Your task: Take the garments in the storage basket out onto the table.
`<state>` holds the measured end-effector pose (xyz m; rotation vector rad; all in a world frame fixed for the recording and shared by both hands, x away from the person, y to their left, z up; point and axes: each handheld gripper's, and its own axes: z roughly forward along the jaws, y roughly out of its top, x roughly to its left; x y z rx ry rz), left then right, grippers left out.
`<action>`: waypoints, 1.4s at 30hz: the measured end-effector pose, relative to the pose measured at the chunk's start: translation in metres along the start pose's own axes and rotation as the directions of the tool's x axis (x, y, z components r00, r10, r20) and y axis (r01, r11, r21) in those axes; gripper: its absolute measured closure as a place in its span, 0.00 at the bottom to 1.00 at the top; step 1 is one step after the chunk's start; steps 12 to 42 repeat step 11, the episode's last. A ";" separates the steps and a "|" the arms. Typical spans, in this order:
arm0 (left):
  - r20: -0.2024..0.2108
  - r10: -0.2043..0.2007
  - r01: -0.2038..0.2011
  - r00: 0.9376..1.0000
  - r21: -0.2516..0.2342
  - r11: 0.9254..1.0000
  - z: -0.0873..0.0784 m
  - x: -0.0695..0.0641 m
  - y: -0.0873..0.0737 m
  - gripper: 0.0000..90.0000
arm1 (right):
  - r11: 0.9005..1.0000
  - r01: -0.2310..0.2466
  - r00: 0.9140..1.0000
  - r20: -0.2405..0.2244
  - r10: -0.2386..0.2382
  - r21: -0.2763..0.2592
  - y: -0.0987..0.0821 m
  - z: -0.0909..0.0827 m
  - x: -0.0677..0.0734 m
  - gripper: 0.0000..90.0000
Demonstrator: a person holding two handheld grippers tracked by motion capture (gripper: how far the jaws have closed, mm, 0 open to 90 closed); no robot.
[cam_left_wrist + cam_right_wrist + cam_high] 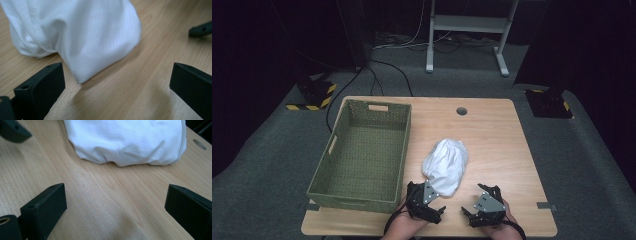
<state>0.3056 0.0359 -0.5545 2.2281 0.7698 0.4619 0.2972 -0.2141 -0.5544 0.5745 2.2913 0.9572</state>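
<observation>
White cloth lies bunched at centre frame on the bench, right of the green basket. Left gripper and right gripper, jaws wide and empty, flank its near end, apparently ready to grasp.

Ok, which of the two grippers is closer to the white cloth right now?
The left gripper: the white cloth has its near corner reaching almost between its open fingers. The right gripper has bare tabletop ahead.

Green woven basket on the wooden table — white desk frame beyond
</observation>
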 end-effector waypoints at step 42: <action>-0.030 -0.016 0.016 0.999 0.006 1.000 0.001 0.001 0.001 0.00 | 1.000 -0.010 1.000 0.000 0.010 0.006 0.000 0.001 -0.001 0.04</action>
